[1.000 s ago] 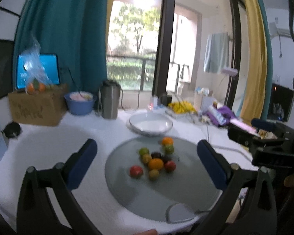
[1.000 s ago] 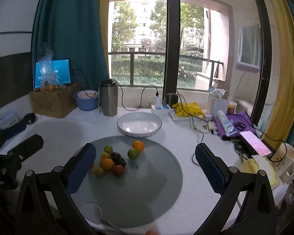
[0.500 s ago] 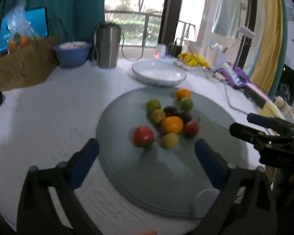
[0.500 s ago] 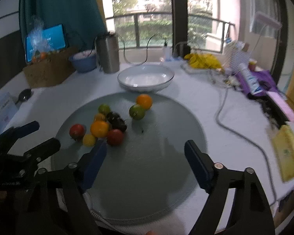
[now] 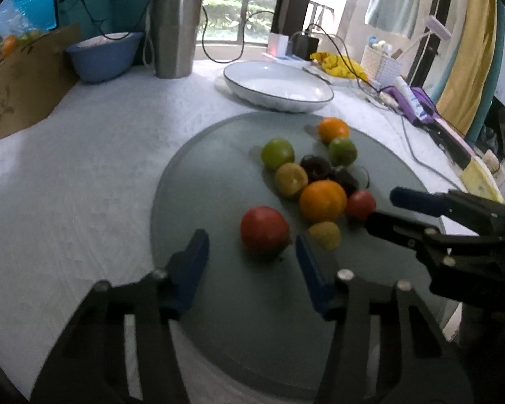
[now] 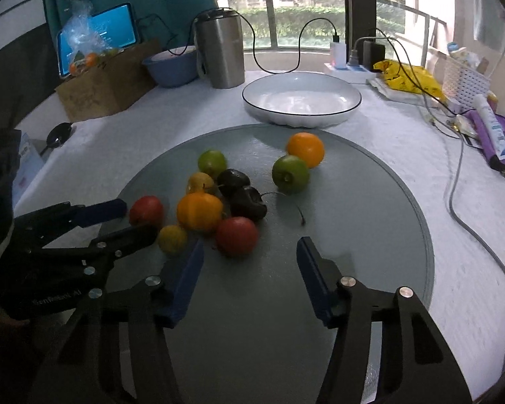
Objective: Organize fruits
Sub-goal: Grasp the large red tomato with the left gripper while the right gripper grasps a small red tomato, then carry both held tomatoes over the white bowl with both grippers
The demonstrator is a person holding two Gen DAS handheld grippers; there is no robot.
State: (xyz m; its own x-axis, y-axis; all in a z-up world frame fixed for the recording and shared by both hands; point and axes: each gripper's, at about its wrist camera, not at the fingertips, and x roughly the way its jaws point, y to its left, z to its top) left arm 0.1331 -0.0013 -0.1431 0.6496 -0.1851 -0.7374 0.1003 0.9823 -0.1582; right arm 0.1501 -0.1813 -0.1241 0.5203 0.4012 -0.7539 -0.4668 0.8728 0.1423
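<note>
Several small fruits lie on a round grey glass disc (image 5: 219, 303) (image 6: 370, 269): red, orange, green, yellow and dark ones. My left gripper (image 5: 250, 240) is open, its blue fingers just short of a red tomato (image 5: 264, 229) (image 6: 147, 209). My right gripper (image 6: 249, 247) is open, just short of another red tomato (image 6: 236, 235) (image 5: 360, 204). A large orange fruit (image 5: 322, 201) (image 6: 199, 211) sits between them. An empty white bowl (image 5: 279, 86) (image 6: 301, 98) stands behind the disc. Each gripper shows in the other's view.
At the back stand a steel tumbler (image 6: 220, 52), a blue bowl (image 6: 170, 67), a cardboard box (image 6: 107, 77) with bagged fruit and a tablet (image 6: 97, 33). Cables, a power strip (image 6: 350, 67), a yellow bag and purple items lie at the right.
Both grippers have dropped and moved forward to the fruit pile. Their jaws have narrowed but stay open. The fruits have not moved.
</note>
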